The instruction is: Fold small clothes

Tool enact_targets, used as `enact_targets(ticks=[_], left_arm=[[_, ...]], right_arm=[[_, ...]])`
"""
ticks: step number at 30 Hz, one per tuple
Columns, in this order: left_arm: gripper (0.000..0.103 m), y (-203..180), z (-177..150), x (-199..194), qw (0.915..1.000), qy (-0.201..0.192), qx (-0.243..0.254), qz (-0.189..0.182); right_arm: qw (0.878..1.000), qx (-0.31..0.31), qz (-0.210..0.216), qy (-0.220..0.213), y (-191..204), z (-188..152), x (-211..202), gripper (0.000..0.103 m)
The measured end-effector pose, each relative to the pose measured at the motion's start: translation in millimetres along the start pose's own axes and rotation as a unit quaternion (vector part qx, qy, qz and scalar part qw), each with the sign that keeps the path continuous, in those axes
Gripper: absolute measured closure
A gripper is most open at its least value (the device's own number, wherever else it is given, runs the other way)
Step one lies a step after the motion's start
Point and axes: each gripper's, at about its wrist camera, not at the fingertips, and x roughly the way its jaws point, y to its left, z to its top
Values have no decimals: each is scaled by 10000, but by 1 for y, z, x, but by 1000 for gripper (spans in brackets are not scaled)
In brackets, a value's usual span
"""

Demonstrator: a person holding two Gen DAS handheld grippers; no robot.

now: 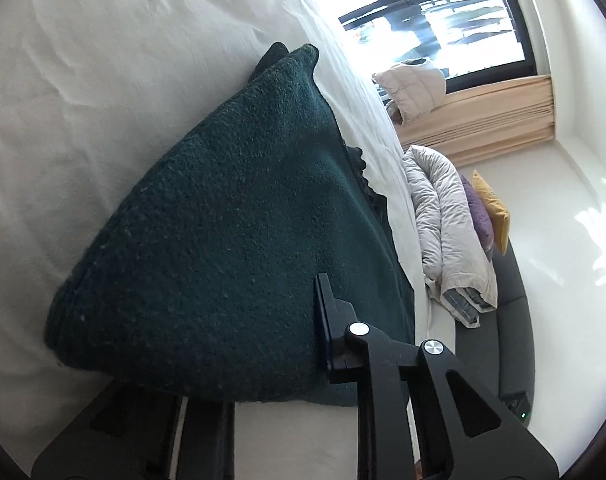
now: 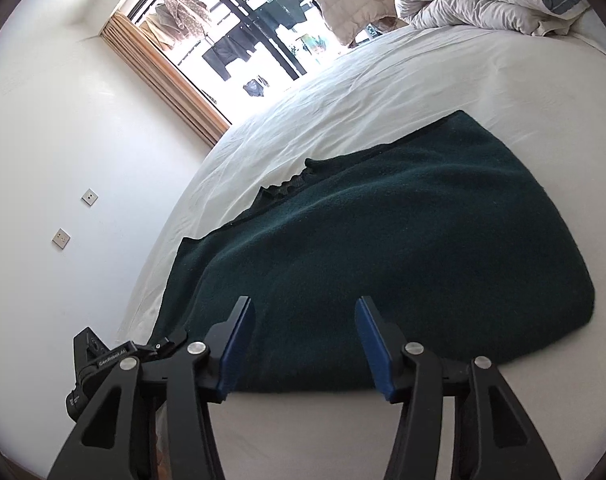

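Right fingers [image 2: 239, 344] spread wide over green garment [image 2: 403, 248], left fingers [image 1: 323, 320] under it

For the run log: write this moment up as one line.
stage: fold underway | dark green garment folded on white bed sheet | right gripper open, empty, at near edge | left gripper on near hem, state unclear

Garment [image 2: 403, 248]: fuzzy matt knit; sheet [image 2: 383, 92]: smooth cloth.
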Motion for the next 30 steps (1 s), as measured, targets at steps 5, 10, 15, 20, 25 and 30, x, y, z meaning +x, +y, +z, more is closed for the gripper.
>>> enact_targets(ticks=[5,10,15,20,25,30], left_arm=[[89,-5,0,4,9998,-20,176,63],[93,-42,-2,4,9942,-234,961,432],[93,-141,-26,8,9555,-502,2778,859],[93,-226,-104,68,8657,-327,4812,1336],[93,-220,-186,154,7814,439,5930,1893],[93,-212,-200,160,7690,376,6081,1933]], right_arm=[[9981,181,-224,539,-14,9,49,55],[9989,271,99,378,-25,6,42,56],[9962,779,391,28,-60,6,6,54],[9851,1458,763,-497,-111,22,-38,45],[9840,1469,901,-451,-135,41,-55,35],[9869,1269,997,70,-128,54,-33,32]])
